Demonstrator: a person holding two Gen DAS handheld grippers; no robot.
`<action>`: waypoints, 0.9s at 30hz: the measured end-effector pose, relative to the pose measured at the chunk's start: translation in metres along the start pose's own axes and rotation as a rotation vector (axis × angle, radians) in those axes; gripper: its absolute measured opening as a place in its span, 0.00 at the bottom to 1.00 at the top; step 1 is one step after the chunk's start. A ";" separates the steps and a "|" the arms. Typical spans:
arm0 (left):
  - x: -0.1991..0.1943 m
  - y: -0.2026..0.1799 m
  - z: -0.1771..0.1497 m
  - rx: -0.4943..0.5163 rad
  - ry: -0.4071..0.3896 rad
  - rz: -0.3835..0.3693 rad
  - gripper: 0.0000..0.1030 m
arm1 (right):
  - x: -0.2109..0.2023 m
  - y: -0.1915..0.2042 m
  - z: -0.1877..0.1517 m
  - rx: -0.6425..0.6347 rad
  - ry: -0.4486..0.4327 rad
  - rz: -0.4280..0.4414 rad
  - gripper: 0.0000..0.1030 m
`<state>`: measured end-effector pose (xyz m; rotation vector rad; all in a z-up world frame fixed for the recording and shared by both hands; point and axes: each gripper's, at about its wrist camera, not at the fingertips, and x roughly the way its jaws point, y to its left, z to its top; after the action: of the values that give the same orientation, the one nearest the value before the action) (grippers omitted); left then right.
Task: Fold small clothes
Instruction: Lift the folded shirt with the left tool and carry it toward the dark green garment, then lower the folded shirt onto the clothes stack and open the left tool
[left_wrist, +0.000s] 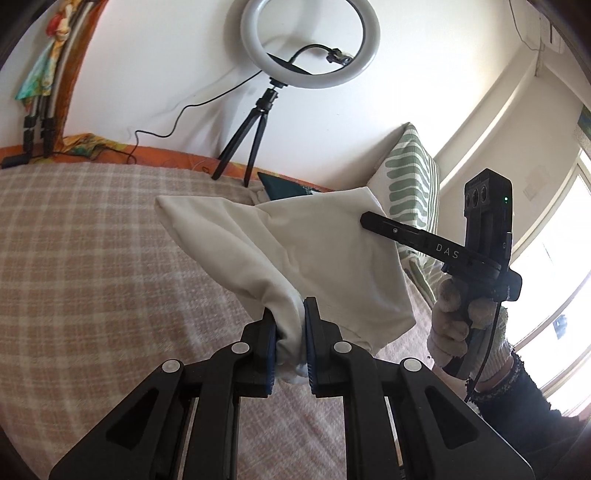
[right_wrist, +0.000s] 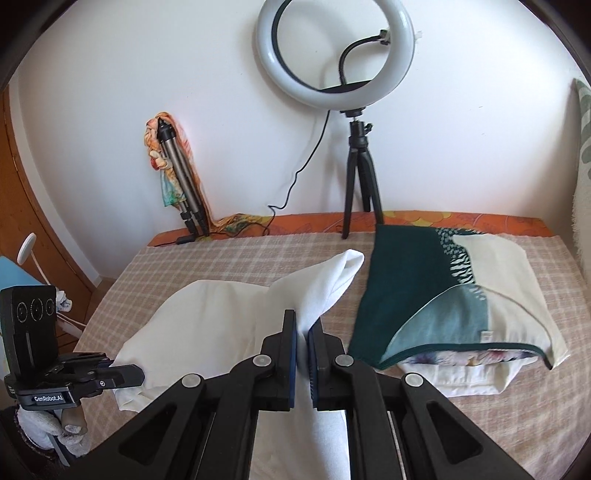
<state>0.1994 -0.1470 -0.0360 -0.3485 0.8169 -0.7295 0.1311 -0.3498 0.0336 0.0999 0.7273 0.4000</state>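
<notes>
A cream white garment (left_wrist: 288, 243) hangs lifted above the checked bedspread (left_wrist: 92, 258). My left gripper (left_wrist: 290, 314) is shut on one bunched edge of it. My right gripper (right_wrist: 303, 325) is shut on another edge of the same garment (right_wrist: 207, 317), which drapes between the two grippers. The right gripper also shows in the left wrist view (left_wrist: 373, 220), pressed into the cloth. The left gripper shows in the right wrist view (right_wrist: 125, 374) at the garment's left edge.
A stack of folded clothes (right_wrist: 454, 295), dark green and cream, lies on the bed to the right. A ring light on a tripod (right_wrist: 354, 155) stands at the back by the wall. A striped pillow (left_wrist: 410, 177) leans at the right. A folded tripod (right_wrist: 181, 184) leans at the back left.
</notes>
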 end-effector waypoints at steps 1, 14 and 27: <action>0.006 -0.006 0.005 0.010 -0.002 -0.005 0.11 | -0.003 -0.006 0.003 -0.001 -0.007 -0.011 0.03; 0.097 -0.067 0.067 0.133 -0.033 -0.024 0.11 | -0.032 -0.107 0.063 0.023 -0.102 -0.202 0.03; 0.183 -0.085 0.083 0.203 -0.002 0.050 0.11 | 0.022 -0.199 0.085 0.031 -0.077 -0.312 0.03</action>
<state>0.3096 -0.3354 -0.0340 -0.1458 0.7399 -0.7580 0.2663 -0.5201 0.0384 0.0299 0.6599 0.0868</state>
